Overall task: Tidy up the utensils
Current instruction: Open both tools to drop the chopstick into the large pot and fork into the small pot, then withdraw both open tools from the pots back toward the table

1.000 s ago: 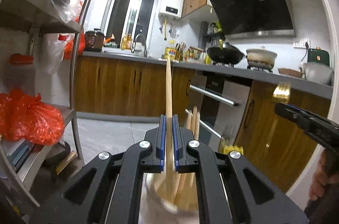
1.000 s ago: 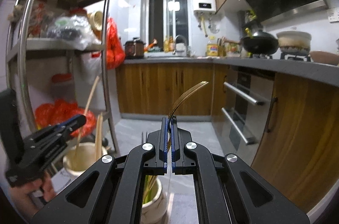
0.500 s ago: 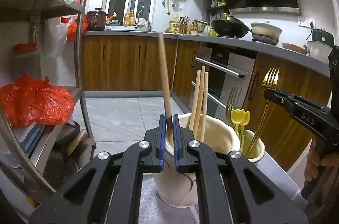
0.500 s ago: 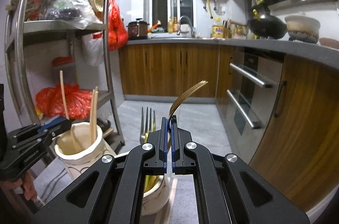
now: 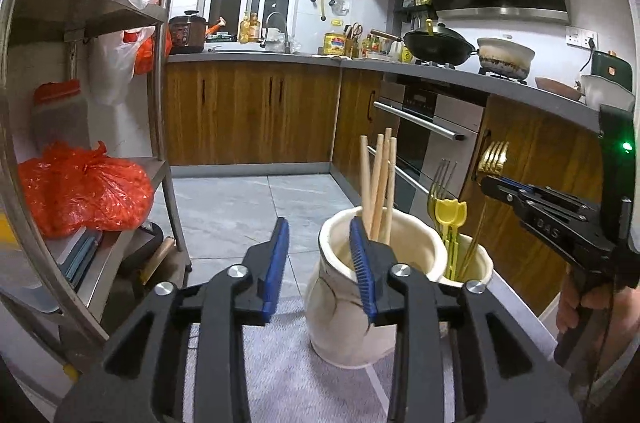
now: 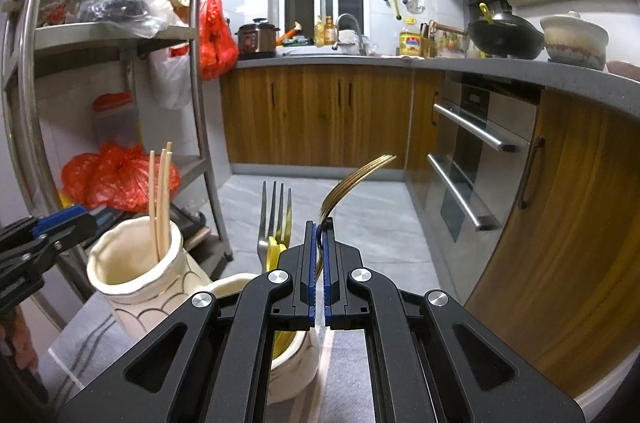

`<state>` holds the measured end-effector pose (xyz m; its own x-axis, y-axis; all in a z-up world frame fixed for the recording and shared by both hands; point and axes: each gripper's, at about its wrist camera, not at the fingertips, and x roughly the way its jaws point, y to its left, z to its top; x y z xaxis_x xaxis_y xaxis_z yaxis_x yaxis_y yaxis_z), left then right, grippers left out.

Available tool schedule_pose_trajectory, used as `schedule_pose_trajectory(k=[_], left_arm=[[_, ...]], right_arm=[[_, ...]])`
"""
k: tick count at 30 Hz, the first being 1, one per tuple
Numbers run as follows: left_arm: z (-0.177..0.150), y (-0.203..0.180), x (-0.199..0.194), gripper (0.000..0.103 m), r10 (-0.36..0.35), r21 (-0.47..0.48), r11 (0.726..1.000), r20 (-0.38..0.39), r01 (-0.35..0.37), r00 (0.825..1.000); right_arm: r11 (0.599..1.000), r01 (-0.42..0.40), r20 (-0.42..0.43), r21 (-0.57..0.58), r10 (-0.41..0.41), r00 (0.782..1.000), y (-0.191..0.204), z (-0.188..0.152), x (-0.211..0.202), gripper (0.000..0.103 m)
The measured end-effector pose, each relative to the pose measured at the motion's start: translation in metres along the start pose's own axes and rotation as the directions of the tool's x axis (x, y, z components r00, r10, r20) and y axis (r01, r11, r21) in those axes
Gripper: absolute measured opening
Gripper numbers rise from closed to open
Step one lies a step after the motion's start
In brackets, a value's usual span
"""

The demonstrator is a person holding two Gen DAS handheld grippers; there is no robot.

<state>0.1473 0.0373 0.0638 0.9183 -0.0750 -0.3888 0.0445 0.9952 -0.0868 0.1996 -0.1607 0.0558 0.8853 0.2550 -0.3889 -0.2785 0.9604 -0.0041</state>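
Left hand-held gripper [image 5: 320, 255]: released, jaws wide apart, nothing between them, sitting over the near rim of the left cream jar [image 5: 352, 319]. Chopsticks [image 5: 378, 183] stand in that jar, long axis near vertical, tips up, fanned slightly. 0.5 s ago the jaws were clamped on one chopstick; now it stands in the jar with the others.

Right cream jar [image 6: 296, 355] sits just beside the left one, both on a grey cloth [image 5: 280, 383]. It holds a silver fork [image 6: 276, 211] and a yellow plastic utensil [image 5: 450, 215], both upright, tines up.

Right hand-held gripper [image 6: 318, 263]: clenched on the gold fork [image 6: 356, 179], handle going down into the right jar, tines up and curving forward-right. Same grip as 0.5 s ago.

Readable text: partial "DAS" moulded on the right hand-held gripper body in the left wrist view. Other labels too small to read.
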Motion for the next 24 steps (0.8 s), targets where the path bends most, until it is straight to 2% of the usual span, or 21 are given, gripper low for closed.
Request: schedule_pose_trajectory(k=[9, 11, 12, 13, 14, 16, 18, 21, 24], left_arm=[[-0.004, -0.006, -0.016, 0.039, -0.001, 0.028, 1.0, -0.009, 0.002, 1.0], [-0.005, -0.007, -0.019, 0.043, -0.003, 0.026, 1.0, -0.014, 0.003, 1.0], [-0.006, -0.007, -0.021, 0.047, -0.002, 0.027, 1.0, -0.015, 0.002, 1.0], [-0.006, -0.008, -0.022, 0.049, 0.0, 0.029, 1.0, -0.014, 0.0, 1.0], [-0.006, -0.009, -0.025, 0.053, 0.003, 0.035, 0.999, -0.014, -0.003, 1.0], [-0.007, -0.01, -0.029, 0.06, 0.008, 0.044, 0.999, -0.016, -0.008, 1.0], [-0.008, -0.012, -0.034, 0.077, 0.016, 0.049, 0.999, -0.017, -0.015, 1.0], [-0.009, -0.013, -0.043, 0.092, 0.042, 0.057, 0.998, -0.007, -0.041, 0.999], [-0.01, -0.012, -0.052, 0.096, 0.048, 0.062, 0.997, -0.003, -0.047, 0.999]], right_arm=[[1.0, -0.03, 0.016, 0.007, 0.03, 0.999, 0.0, 0.006, -0.016, 0.037], [0.999, -0.039, 0.028, 0.011, 0.038, 0.999, -0.001, 0.007, -0.024, 0.055], [0.999, -0.041, 0.035, 0.013, 0.04, 0.999, -0.001, 0.008, -0.029, 0.059], [0.999, -0.043, 0.04, 0.017, 0.042, 0.998, -0.002, 0.008, -0.032, 0.069], [0.999, -0.048, 0.045, 0.024, 0.047, 0.998, -0.002, 0.008, -0.036, 0.083], [0.997, -0.068, 0.059, 0.041, 0.066, 0.996, -0.005, 0.007, -0.046, 0.093], [0.996, -0.076, 0.061, 0.046, 0.073, 0.995, -0.006, 0.005, -0.054, 0.096], [0.996, -0.08, 0.064, 0.047, 0.077, 0.995, -0.007, 0.002, -0.066, 0.098], [0.996, -0.077, 0.064, 0.046, 0.074, 0.995, -0.006, -0.001, -0.077, 0.098]])
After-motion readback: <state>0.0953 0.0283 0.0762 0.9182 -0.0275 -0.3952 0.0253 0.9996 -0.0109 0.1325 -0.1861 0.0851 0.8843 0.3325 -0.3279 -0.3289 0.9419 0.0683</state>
